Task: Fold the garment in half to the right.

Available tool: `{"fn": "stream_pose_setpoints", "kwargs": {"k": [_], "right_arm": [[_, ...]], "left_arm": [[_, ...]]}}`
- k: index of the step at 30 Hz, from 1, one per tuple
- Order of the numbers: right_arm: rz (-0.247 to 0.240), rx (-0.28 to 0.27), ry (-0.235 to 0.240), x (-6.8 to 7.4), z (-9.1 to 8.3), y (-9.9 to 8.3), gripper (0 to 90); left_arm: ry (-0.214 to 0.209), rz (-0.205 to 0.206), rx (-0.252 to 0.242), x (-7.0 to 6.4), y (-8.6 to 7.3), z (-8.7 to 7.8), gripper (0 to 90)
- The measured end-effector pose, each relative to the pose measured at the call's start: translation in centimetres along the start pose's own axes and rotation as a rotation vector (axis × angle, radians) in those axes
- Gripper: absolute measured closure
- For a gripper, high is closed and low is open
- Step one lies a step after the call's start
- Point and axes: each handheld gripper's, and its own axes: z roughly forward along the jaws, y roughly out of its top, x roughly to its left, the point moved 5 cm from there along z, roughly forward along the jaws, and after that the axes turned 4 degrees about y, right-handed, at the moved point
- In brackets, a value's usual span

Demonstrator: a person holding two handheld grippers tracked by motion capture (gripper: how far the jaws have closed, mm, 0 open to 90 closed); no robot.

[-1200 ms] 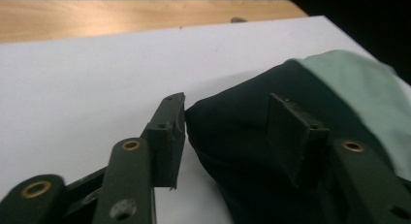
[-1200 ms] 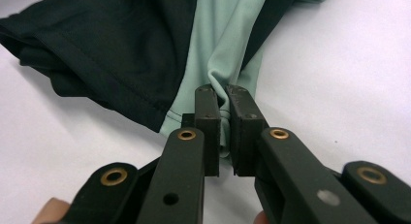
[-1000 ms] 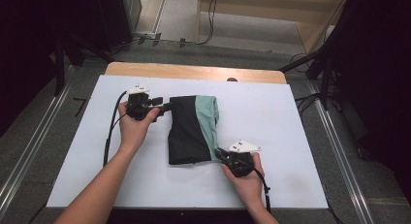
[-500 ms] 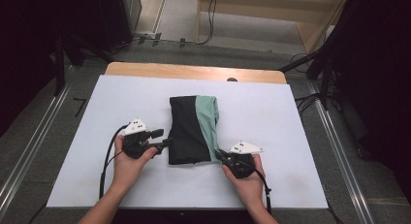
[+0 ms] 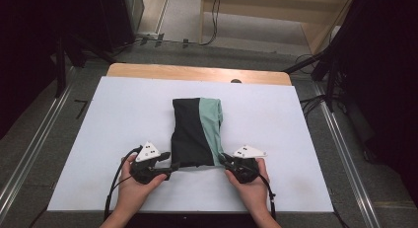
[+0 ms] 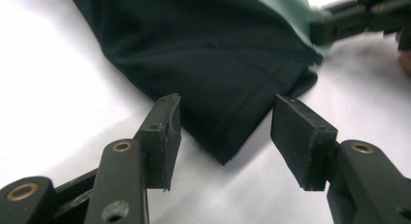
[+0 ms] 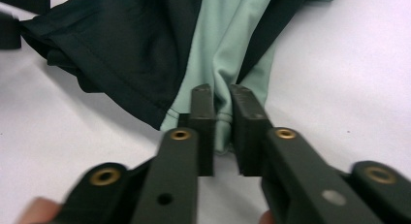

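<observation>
Both grippers are down at the near edge of the folded black and mint-green fabric garment (image 5: 197, 132), which lies flat in the middle of the white surface (image 5: 123, 114), its long side running away from the person. The black half lies on the left, the green strip along the right.

Over to the left gripper (image 5: 173, 165), held in the person's left hand (image 5: 135, 183) just off the garment's near-left corner. In the left gripper view that gripper (image 6: 223, 132) stands wide open, the black corner of the garment (image 6: 218, 78) lying between the two pads and touching neither as far as can be seen. White surface (image 6: 63, 88) shows on both sides of that corner. Nothing is gripped here.

Now the right gripper (image 5: 223, 160), in the right hand (image 5: 254, 186) at the garment's near-right corner. The right gripper view tells it clearly: the right gripper (image 7: 221, 120) is nearly closed, pinched on the stitched green hem of the garment (image 7: 223, 44), with a fold of the green cloth bunched between the pads. The black panel spreads off to the left of that pinch, flat on the surface (image 7: 339, 73).

A black cable (image 5: 116, 181) loops from the left gripper back along the person's forearm.
</observation>
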Motion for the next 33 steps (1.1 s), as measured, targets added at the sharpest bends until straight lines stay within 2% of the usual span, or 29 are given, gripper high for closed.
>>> {"fn": "stream_pose_setpoints", "kwargs": {"k": [2,4,7,10,13,16,21,26,28,30,32,33], "right_arm": [[-0.001,-0.017,0.018,-0.1,-0.3,0.2,68.9],[-0.010,-0.041,0.017,-0.3,-0.8,0.6,62.4],[-0.010,-0.089,0.029,-0.7,-1.9,1.7,55.8],[-0.022,-0.123,0.016,-1.2,-2.6,3.4,54.8],[-0.035,-0.136,0.006,-1.5,-2.6,5.4,55.1],[-0.060,-0.126,-0.015,-1.6,-1.7,7.5,56.5],[-0.062,-0.122,-0.021,-2.0,0.2,10.7,57.8],[-0.016,-0.118,-0.033,-3.3,2.1,13.2,57.8],[0.025,-0.108,-0.017,-3.8,2.8,13.9,57.8],[0.054,-0.089,-0.025,-4.4,3.6,14.4,58.0],[0.070,-0.066,-0.025,-4.8,4.3,14.7,62.8],[0.074,-0.051,-0.035,-5.0,4.7,14.8,68.8]], "left_arm": [[0.010,0.016,0.012,-0.1,-0.2,0.2,44.8],[0.015,0.020,0.018,-0.3,-0.4,0.3,46.1],[0.029,0.032,0.021,-0.5,-0.6,0.2,47.7],[0.039,0.048,0.021,-0.7,-0.8,0.2,48.3],[0.047,0.053,0.012,-0.8,-0.8,0.0,49.9],[0.062,0.059,0.012,-0.7,-0.9,0.0,54.0],[0.070,0.066,0.016,-0.5,-1.0,0.0,61.4],[0.070,0.068,0.027,-0.6,-1.2,0.0,69.5],[0.070,0.071,0.038,-0.5,-1.3,0.1,75.6],[0.058,0.072,0.056,-0.5,-1.4,0.1,80.7],[0.063,0.094,0.065,-0.7,-1.5,0.2,86.7],[0.069,0.103,0.066,-0.7,-1.5,0.2,87.3]]}}
